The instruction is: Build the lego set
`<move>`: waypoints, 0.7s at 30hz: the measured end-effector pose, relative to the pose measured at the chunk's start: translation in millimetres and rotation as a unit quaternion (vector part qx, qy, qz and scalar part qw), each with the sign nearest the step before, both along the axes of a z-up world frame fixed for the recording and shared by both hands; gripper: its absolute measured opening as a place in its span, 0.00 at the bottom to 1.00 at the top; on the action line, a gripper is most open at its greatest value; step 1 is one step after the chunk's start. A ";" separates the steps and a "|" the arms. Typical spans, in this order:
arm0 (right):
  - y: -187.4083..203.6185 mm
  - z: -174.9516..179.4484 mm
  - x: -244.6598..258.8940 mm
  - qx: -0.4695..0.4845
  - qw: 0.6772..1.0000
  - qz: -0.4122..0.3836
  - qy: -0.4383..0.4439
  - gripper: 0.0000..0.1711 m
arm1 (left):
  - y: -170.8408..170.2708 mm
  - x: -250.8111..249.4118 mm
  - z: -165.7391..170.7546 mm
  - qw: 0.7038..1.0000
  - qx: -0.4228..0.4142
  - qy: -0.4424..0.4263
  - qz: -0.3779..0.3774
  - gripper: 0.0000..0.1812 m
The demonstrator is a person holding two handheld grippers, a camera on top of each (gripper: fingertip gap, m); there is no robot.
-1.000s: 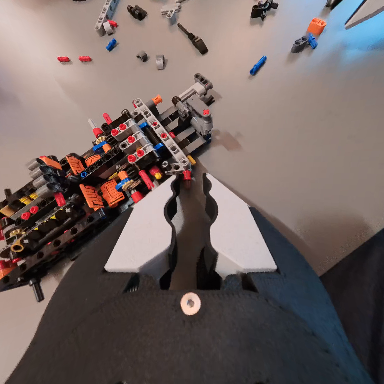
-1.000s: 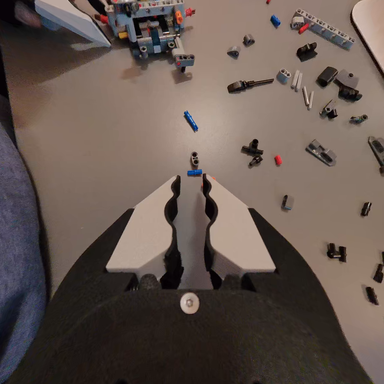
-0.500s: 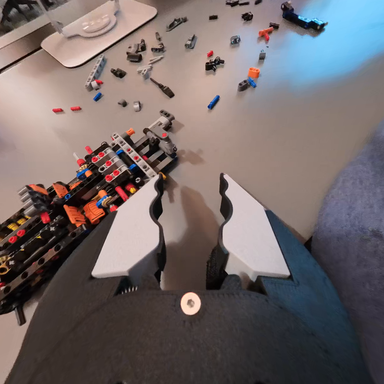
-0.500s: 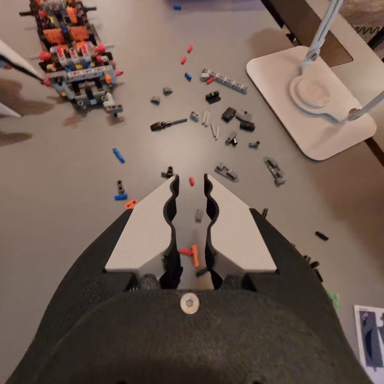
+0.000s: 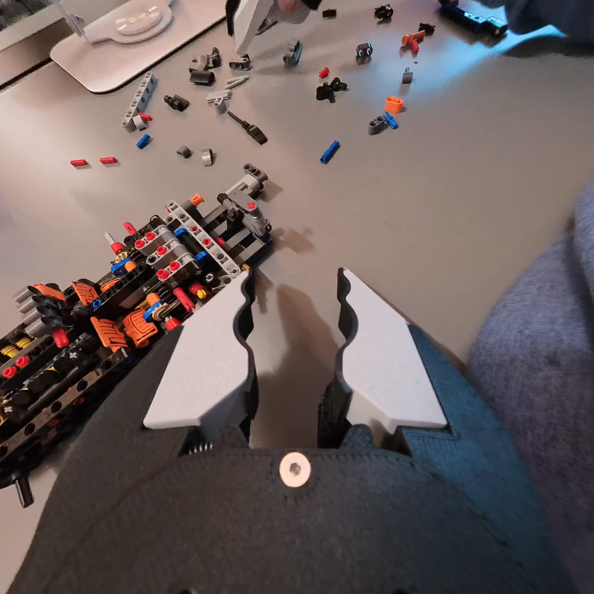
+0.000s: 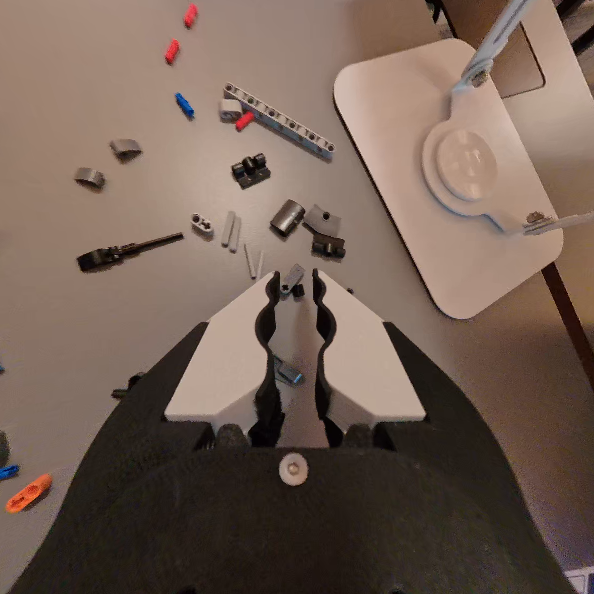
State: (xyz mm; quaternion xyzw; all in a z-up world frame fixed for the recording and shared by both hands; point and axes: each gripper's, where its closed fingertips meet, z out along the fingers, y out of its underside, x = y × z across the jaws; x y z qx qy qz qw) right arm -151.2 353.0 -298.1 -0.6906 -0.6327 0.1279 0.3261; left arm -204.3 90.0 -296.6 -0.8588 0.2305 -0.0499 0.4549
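Observation:
The partly built lego model (image 5: 144,289), black with grey beams, red pins and orange panels, lies at the left in the left wrist view. My left gripper (image 5: 295,273) is open and empty, its left fingertip just beside the model's near corner. My right gripper (image 6: 294,273) is open by a narrow gap and low over the table. A small grey connector with a black pin (image 6: 293,277) lies loose between its fingertips. One of its fingers (image 5: 249,22) also shows at the top of the left wrist view, among the loose parts.
Loose parts are scattered on the grey table: a long grey beam (image 6: 279,123), a black axle piece (image 6: 128,250), grey axles (image 6: 230,233), a blue pin (image 5: 329,151) and an orange connector (image 5: 393,104). A white stand base (image 6: 450,160) sits at the right. A blue-clad leg (image 5: 530,353) is at the table's near edge. About 25 centimetres separates my left fingertips from my right.
My left gripper has opened and drawn back from the red pin at the model's corner. My right gripper has swung away from the model, over the loose parts toward the white base.

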 end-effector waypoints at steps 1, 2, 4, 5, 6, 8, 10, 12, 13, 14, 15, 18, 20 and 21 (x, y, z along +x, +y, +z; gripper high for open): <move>1.0 -2.5 -0.7 -0.010 1.000 -0.002 -0.002 0.10 | 0.0 0.4 -0.1 1.000 -0.001 -0.002 -0.001 0.27; 1.0 -4.6 -2.2 -0.025 1.000 -0.003 0.000 0.10 | -0.3 0.8 -0.2 1.000 -0.002 -0.002 -0.003 0.27; 0.7 -12.5 -2.6 -0.042 0.999 0.000 -0.012 0.09 | -0.5 1.9 -0.5 1.000 -0.003 -0.002 -0.007 0.27; 0.6 -16.6 -2.6 -0.046 0.999 0.002 -0.018 0.07 | -0.5 2.4 -0.9 1.000 -0.005 -0.002 -0.009 0.27; 0.6 -18.0 -3.7 -0.048 0.999 0.002 -0.016 0.06 | -0.4 2.8 -1.0 1.000 -0.006 -0.003 -0.010 0.27; 1.2 -18.6 -3.3 -0.050 0.999 0.001 -0.018 0.03 | 0.1 3.1 -1.0 1.000 -0.006 -0.004 -0.011 0.27; -0.3 -16.5 -2.4 -0.048 0.999 0.009 -0.017 0.03 | 0.7 3.3 0.0 1.000 -0.005 -0.007 -0.011 0.27; -8.9 -7.4 -3.6 -0.060 0.998 0.021 0.003 0.03 | 0.8 3.2 0.2 1.000 -0.004 -0.007 -0.010 0.27; -15.8 -0.1 -4.0 -0.064 0.997 0.030 0.015 0.03 | 0.8 3.1 0.5 1.000 -0.002 -0.006 -0.010 0.27; -25.5 8.3 -3.7 -0.069 0.996 0.041 0.024 0.03 | 0.7 3.1 1.2 1.000 0.001 -0.004 -0.009 0.27; -40.4 18.3 -4.2 -0.083 0.994 0.058 0.037 0.03 | 0.4 3.2 2.9 1.000 0.008 -0.002 -0.009 0.27; -105.8 49.4 -6.6 -0.149 0.976 0.134 0.081 0.03 | -1.5 8.3 13.1 0.999 0.043 -0.006 -0.014 0.26; -152.1 58.8 -6.0 -0.205 0.957 0.180 0.095 0.03 | -2.1 13.0 17.7 0.998 0.058 -0.003 -0.016 0.25; -173.1 59.1 -4.8 -0.236 0.946 0.200 0.096 0.03 | -1.4 13.4 19.5 0.998 0.065 0.008 -0.015 0.24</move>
